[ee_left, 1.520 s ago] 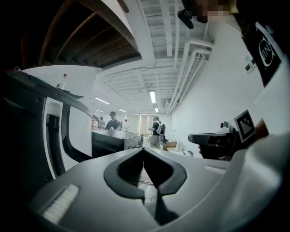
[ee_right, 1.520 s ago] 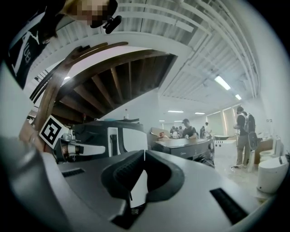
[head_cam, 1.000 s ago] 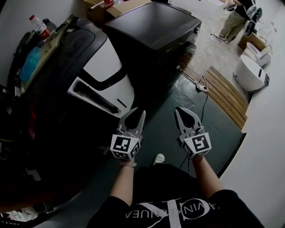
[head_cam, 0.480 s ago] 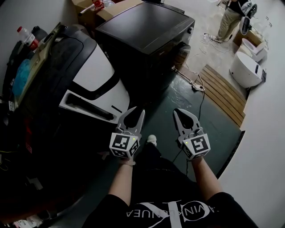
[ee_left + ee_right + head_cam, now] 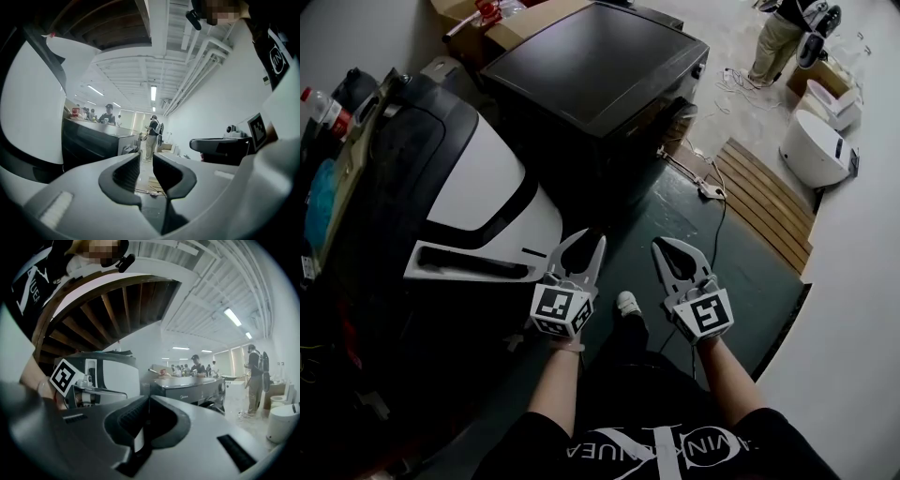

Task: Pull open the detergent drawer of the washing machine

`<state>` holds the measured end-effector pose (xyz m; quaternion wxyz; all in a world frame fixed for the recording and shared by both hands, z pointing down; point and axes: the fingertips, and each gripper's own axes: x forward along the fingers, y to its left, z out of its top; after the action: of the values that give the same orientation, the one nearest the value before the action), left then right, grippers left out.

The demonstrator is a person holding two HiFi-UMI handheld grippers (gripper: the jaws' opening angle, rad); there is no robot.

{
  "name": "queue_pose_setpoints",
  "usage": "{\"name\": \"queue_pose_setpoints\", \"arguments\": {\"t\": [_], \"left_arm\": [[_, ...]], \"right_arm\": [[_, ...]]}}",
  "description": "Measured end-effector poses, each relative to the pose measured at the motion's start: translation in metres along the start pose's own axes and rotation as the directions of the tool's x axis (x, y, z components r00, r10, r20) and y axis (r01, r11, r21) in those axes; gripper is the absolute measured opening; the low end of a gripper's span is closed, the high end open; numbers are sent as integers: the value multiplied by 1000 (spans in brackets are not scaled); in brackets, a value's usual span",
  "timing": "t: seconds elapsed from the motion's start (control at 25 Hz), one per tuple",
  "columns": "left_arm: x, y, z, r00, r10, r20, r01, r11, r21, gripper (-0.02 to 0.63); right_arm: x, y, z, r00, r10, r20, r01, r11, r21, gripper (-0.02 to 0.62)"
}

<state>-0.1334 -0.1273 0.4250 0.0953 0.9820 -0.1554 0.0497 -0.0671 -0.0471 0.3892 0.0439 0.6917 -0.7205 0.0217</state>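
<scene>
Head view: black washing machine [image 5: 591, 56] ahead, white-panelled machine [image 5: 478, 187] left; left gripper [image 5: 587, 247] just opened narrowly, empty; right gripper [image 5: 662, 247] closed.

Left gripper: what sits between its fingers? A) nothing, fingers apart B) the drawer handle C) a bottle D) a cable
A: in the left gripper view the left gripper has its fingers apart, having just been opening, and only the far room shows through the gap.
</scene>
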Motion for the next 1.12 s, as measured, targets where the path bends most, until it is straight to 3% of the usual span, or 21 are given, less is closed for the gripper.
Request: {"name": "queue_pose_setpoints", "arguments": {"t": [0.64,1.12], "left_arm": [[113,41,-19,998,-8,-59,4,998,-70,74],[161,51,-29,997,-19,-70,9,990,-141,80]], "right_arm": [[83,-83,-28,996,57,-70,-55,998,24,14],[114,-131,-32,995,66,-73,-64,998,27,14]]}}
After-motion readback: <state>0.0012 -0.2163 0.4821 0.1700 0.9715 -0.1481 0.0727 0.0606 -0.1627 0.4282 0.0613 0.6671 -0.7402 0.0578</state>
